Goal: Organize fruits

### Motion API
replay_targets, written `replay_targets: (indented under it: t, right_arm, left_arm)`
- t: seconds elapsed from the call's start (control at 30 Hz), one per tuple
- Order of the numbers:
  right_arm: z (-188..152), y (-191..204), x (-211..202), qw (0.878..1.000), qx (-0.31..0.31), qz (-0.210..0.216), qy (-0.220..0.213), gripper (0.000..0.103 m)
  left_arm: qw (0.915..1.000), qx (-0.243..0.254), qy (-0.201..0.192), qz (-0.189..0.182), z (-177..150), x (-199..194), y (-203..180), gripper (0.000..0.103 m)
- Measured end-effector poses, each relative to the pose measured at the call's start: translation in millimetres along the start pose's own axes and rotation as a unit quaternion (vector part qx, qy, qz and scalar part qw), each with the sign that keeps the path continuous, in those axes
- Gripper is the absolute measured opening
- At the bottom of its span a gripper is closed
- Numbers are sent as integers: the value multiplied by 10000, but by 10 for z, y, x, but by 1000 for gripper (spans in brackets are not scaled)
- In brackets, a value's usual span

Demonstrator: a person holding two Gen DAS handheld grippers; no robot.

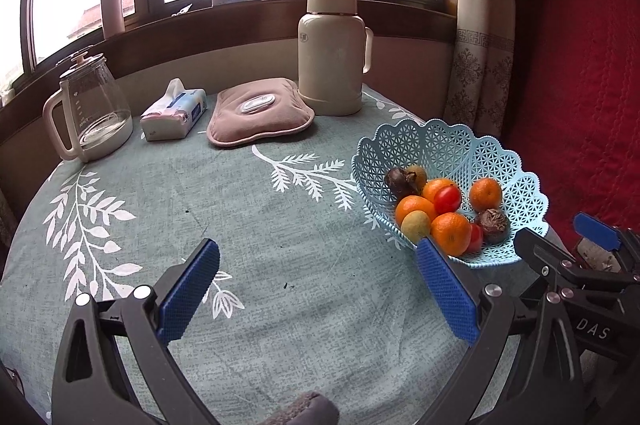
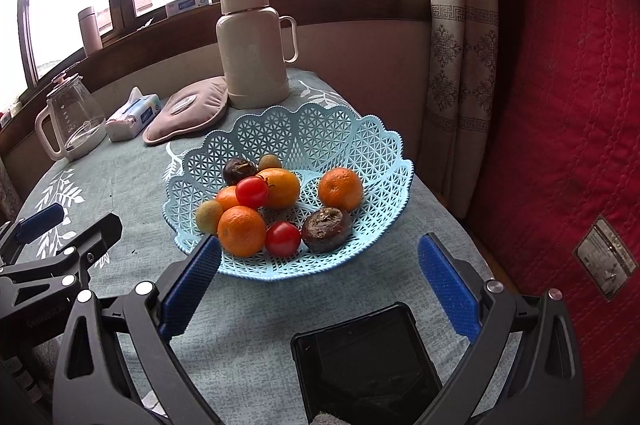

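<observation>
- Fruits are sitting piled in the pale blue lattice basket [image 2: 304, 129], which is resting near the right edge of the table [image 1: 240, 193], close to its near right corner: four oranges [image 2: 241, 230], two cherry tomatoes [image 2: 283, 238], two dark wrinkled fruits [image 2: 326, 228] and two small greenish-brown ones [image 2: 208, 215].
- The right gripper [image 2: 320, 273] is hovering just in front of the basket's near rim with its jaws spread wide and nothing between them; the left gripper [image 1: 316, 289] is hanging over bare cloth nearer the middle of the table, jaws likewise apart and empty.
- Risks, as I am judging them: the basket looks light and is sitting close to the table's edge, so a push on its rim could be sliding it toward the drop or tipping it. The tomatoes are perched against oranges, so lifting a neighbour could be setting them rolling. Tomatoes look soft, and a hard squeeze might be splitting one.
- A black tray [image 2: 366, 365] is lying at the near edge under the right gripper, and catching its rim is possible.
- Orientation: the fruits are nearly round, so no clear long axis is showing. The near dark fruit is looking slightly flattened, with its rough crown facing up. The tomato stems are pointing upward.
</observation>
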State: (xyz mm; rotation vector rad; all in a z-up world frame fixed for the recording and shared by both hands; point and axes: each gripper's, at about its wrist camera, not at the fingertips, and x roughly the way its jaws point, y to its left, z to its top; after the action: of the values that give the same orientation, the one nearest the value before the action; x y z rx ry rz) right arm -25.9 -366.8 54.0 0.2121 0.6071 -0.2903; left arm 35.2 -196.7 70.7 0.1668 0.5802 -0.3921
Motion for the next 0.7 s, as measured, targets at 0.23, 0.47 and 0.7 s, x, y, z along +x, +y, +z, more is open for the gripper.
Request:
replay_targets:
  t: [0.23, 0.47, 0.7]
  right_arm:
    - [-2, -11, 18, 10000, 1, -4, 18, 100]
    - [-5, -20, 22, 10000, 9, -16, 21, 100]
    - [-11, -35, 43, 10000, 35, -52, 33, 100]
  left_arm:
    - [10000, 94, -23, -20, -5, -6, -29, 98]
    - [9999, 161, -13, -19, -9, 5, -55, 98]
    - [9997, 240, -27, -40, 0, 2, -88, 98]
